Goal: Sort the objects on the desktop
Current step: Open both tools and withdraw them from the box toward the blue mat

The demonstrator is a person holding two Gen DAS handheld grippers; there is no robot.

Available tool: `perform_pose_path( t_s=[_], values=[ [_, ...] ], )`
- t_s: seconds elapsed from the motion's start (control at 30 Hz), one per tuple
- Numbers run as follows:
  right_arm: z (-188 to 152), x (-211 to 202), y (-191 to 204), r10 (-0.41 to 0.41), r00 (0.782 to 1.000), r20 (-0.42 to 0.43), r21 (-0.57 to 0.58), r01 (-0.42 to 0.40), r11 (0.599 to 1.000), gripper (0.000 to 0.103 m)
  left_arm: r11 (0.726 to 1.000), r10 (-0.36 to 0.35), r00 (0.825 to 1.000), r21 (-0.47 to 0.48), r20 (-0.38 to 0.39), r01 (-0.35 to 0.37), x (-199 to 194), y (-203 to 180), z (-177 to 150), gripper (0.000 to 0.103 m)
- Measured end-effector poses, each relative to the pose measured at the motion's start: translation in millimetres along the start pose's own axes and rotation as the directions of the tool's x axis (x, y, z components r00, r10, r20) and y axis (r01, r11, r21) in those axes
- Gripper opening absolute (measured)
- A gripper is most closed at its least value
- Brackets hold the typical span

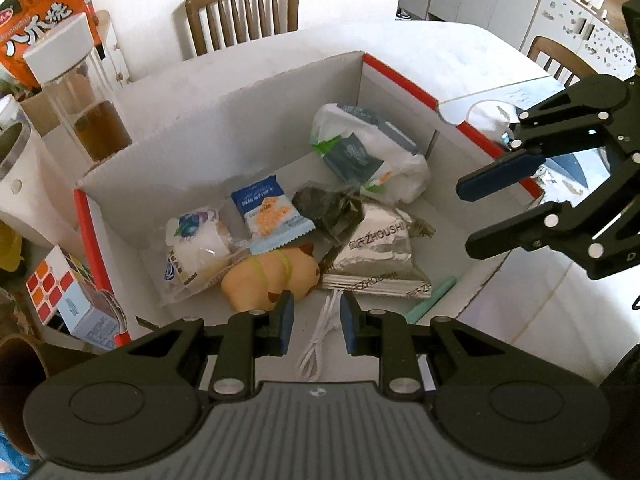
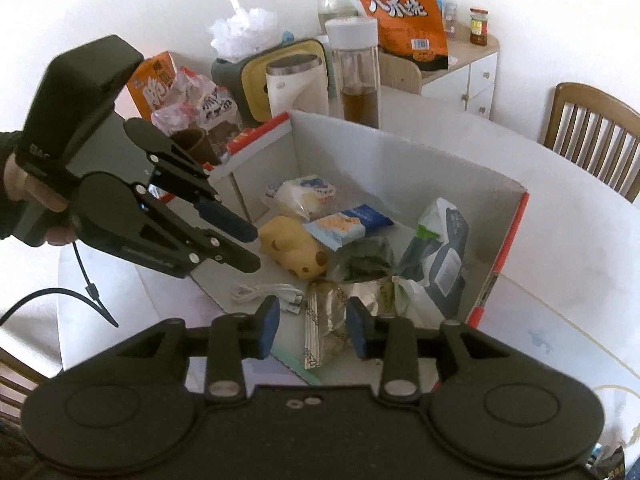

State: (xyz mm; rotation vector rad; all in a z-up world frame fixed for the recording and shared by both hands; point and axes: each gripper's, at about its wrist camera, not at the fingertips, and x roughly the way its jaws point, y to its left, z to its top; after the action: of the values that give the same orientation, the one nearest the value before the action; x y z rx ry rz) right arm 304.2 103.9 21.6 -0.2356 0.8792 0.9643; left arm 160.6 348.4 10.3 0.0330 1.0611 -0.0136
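Observation:
A white cardboard box (image 1: 240, 128) with red edges holds the sorted things: a silver foil packet (image 1: 376, 252), a tan toy pig (image 1: 268, 276), a blue cracker packet (image 1: 266, 210), a wrapped bun (image 1: 196, 248), a dark crumpled packet (image 1: 324, 208), a white-green wipes bag (image 1: 360, 152) and a white cable (image 1: 320, 340). My left gripper (image 1: 316, 322) hovers over the box's near edge, shut with nothing between its pads. My right gripper (image 2: 312, 324) is open above the foil packet (image 2: 340, 320), not pressing on it. From the left wrist view it (image 1: 470, 218) hangs empty at the box's right rim.
A glass bottle of tea (image 1: 80, 92), a white kettle (image 2: 296, 84), an orange snack bag (image 2: 404, 12) and a Rubik's cube (image 1: 52, 280) crowd the table behind and beside the box. A mint-green stick (image 1: 432, 296) lies by the box's near corner. Wooden chairs (image 1: 244, 12) stand around.

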Motion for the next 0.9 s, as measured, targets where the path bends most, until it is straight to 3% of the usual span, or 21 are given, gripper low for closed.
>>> perform_pose_path(
  t_s=[0.23,0.3,0.43,0.5,0.53,0.57,0.77,0.83,0.87,0.9],
  values=[
    [-3.8,-28.5,3.5,-0.027,0.998,0.057,0.0,0.027,1.0,0.039,1.0,0.016,0.999,0.01,0.039,-0.016,-19.6,-15.2,1.3,0.023],
    [-6.0,-37.2,3.5,-0.043,0.996,0.075,0.004,0.043,0.999,0.045,1.0,0.017,0.998,0.01,0.053,-0.017,-23.7,-21.5,2.4,0.024],
    [-10.2,-50.1,3.6,-0.069,0.993,0.1,0.016,0.068,0.998,0.046,1.0,0.019,0.997,0.007,0.076,-0.02,-32.9,-31.6,1.5,0.031],
    [-13.0,-55.1,4.1,-0.08,0.991,0.106,0.023,0.078,0.997,0.046,1.0,0.023,0.996,0.002,0.088,-0.023,-35.7,-37.6,1.2,0.042],
    [-14.5,-57.5,4.4,-0.083,0.991,0.109,0.027,0.081,0.996,0.047,1.0,0.025,0.995,-0.002,0.095,-0.025,-37.5,-40.3,0.8,0.06],
    [-15.9,-59.7,5.0,-0.088,0.99,0.112,0.029,0.085,0.996,0.047,1.0,0.023,0.994,-0.004,0.104,-0.023,-39.7,-43.1,0.2,0.069],
    [-25.0,-73.7,10.0,-0.107,0.986,0.129,0.031,0.104,0.994,0.05,0.999,0.049,0.989,-0.027,0.14,-0.046,-49.0,-56.2,-3.1,0.07],
    [-27.7,-78.6,10.9,-0.116,0.983,0.14,0.034,0.112,0.993,0.061,0.998,0.061,0.986,-0.036,0.152,-0.057,-52.3,-59.2,-4.7,0.074],
    [-29.4,-82.0,10.9,-0.119,0.981,0.152,0.04,0.115,0.993,0.073,0.997,0.069,0.985,-0.04,0.157,-0.063,-53.6,-61.2,-5.2,0.076],
    [-31.0,-84.9,11.1,-0.119,0.979,0.163,0.046,0.113,0.993,0.076,0.997,0.074,0.984,-0.046,0.163,-0.067,-55.0,-63.0,-5.7,0.076]
  ],
)
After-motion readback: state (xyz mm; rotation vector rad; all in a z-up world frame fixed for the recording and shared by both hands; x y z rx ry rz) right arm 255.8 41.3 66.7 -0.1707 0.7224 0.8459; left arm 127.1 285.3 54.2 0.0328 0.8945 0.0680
